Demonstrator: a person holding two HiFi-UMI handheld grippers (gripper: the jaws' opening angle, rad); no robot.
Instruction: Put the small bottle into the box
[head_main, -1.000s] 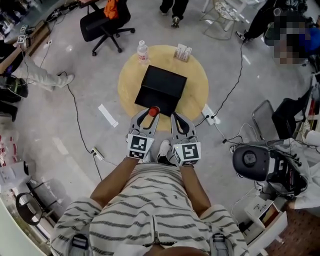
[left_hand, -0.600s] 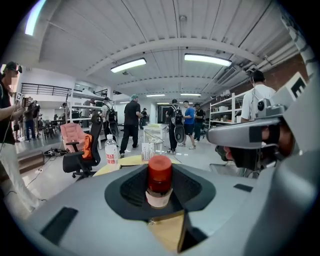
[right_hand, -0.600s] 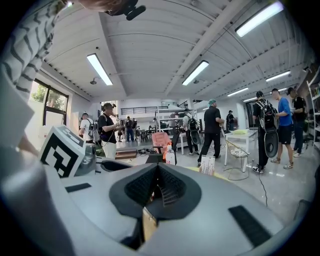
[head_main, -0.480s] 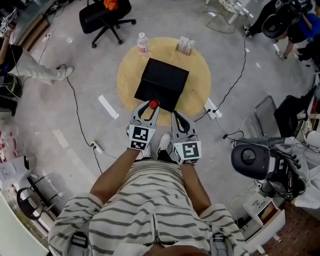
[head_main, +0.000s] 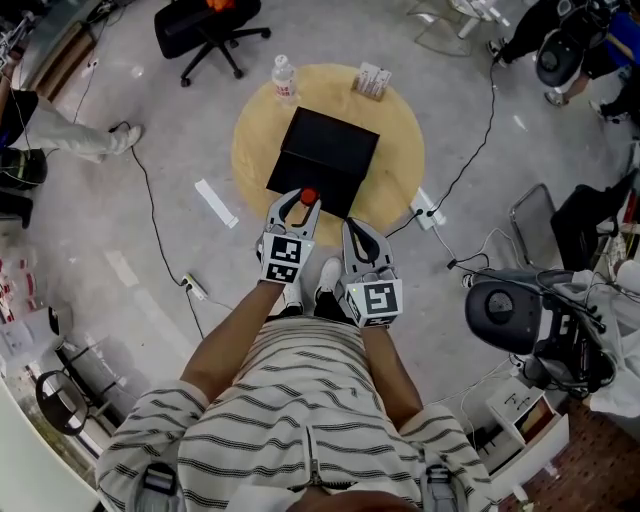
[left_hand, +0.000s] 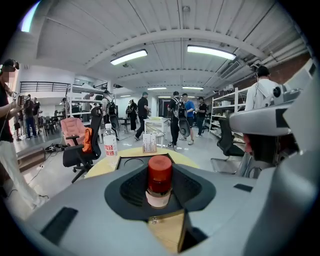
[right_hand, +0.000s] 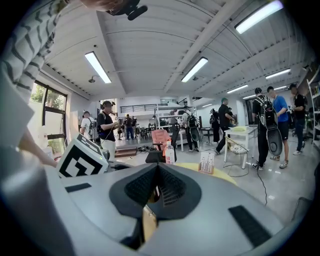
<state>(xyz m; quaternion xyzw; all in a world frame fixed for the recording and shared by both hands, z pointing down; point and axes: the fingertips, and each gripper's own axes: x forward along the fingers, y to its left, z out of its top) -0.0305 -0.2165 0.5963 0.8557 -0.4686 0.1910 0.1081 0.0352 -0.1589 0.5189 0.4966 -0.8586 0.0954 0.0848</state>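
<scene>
Head view, step in hand: carrying. The small bottle (head_main: 308, 197) rides in the left tool (head_main: 303, 203) at the near edge of the black box (head_main: 325, 160); judged not yet over a place to set it.
Head view, box: sits mid-way on the round surface (head_main: 400, 160), with a water bottle (head_main: 285, 78) at the far rim (no part of this task).
Head view, arms: both forearms reach forward side by side, the tools pointing at the box. The right tool (head_main: 358, 235) is just beside the left and a little nearer the person.
Left tool view, tool: jaws clamped on the small bottle (left_hand: 159, 180), which stands upright with its red cap up.
Left tool view, box: ahead and lower (left_hand: 142, 161), with shallow recesses showing in its top.
Right tool view, tool: jaws (right_hand: 157, 185) together, nothing between them.
Next move, judged: advance the left tool over a recess, lower with the bottle kept upright, then part the jaws.
</scene>
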